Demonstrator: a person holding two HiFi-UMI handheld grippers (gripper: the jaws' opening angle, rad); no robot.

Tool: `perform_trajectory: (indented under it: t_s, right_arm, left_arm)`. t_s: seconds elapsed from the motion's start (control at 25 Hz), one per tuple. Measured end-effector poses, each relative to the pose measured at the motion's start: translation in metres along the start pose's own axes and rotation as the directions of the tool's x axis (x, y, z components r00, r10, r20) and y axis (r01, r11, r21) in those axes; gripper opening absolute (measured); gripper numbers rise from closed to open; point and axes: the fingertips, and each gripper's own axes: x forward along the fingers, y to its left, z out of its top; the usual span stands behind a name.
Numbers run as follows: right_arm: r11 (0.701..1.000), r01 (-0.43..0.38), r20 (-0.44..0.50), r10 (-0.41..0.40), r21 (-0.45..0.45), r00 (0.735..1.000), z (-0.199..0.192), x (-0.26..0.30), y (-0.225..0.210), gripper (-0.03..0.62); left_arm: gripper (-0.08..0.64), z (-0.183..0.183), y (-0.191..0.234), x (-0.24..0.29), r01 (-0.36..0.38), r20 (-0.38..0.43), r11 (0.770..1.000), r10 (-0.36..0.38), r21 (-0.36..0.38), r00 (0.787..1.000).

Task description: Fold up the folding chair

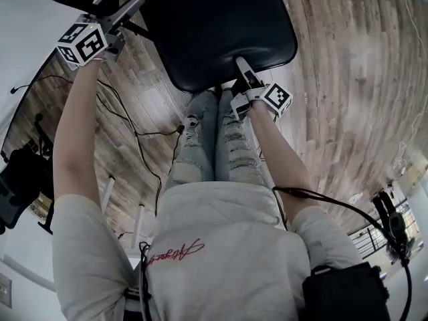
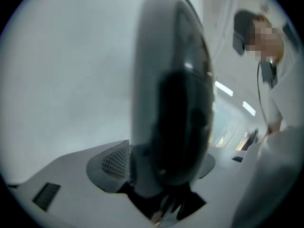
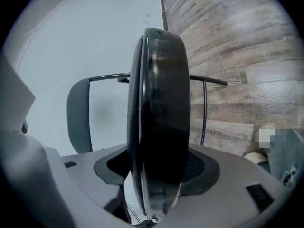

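The folding chair's black padded seat (image 1: 214, 32) fills the top of the head view, tipped up towards me. My right gripper (image 1: 239, 62) clasps its near edge. In the right gripper view the seat (image 3: 159, 108) stands edge-on between the two jaws and fills the gap, with the grey backrest (image 3: 78, 113) and thin black frame tubes (image 3: 204, 113) behind it. My left gripper (image 1: 137, 2) reaches the chair's top left part. In the blurred left gripper view a black padded backrest (image 2: 171, 89) stands edge-on between the pads, which seem to press on it.
Wooden plank floor (image 1: 348, 79) lies under the chair. Black cables (image 1: 134, 122) trail across it at the left. My legs in torn jeans (image 1: 200, 146) stand right below the seat. Dark equipment (image 1: 20, 179) sits by the white wall. A person (image 2: 273, 80) shows at the right.
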Motion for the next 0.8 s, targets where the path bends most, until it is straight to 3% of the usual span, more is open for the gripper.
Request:
perform_trajectory:
  t_s: [0.08, 0.12, 0.44, 0.8]
  right_arm:
    - [0.999, 0.033, 0.002, -0.033, 0.021, 0.999, 0.005, 0.005, 0.024, 0.259]
    - [0.998, 0.057, 0.002, -0.057, 0.025, 0.998, 0.007, 0.006, 0.035, 0.259]
    - [0.967, 0.235, -0.009, -0.235, 0.095, 0.972, 0.015, 0.006, 0.085, 0.258]
    - [0.898, 0.401, -0.088, -0.391, 0.184, 0.916, 0.017, 0.028, 0.155, 0.261]
  left_arm:
    - [0.319, 0.016, -0.006, -0.004, 0.033, 0.069, 0.998, -0.029, -0.058, 0.997]
    - [0.319, 0.021, -0.008, -0.006, 0.031, 0.084, 0.998, -0.026, -0.054, 0.996]
    - [0.319, 0.035, -0.025, -0.008, 0.052, 0.063, 0.999, -0.051, -0.005, 0.997]
    - [0.319, 0.069, -0.011, -0.013, 0.021, 0.080, 1.000, -0.021, -0.005, 0.997]
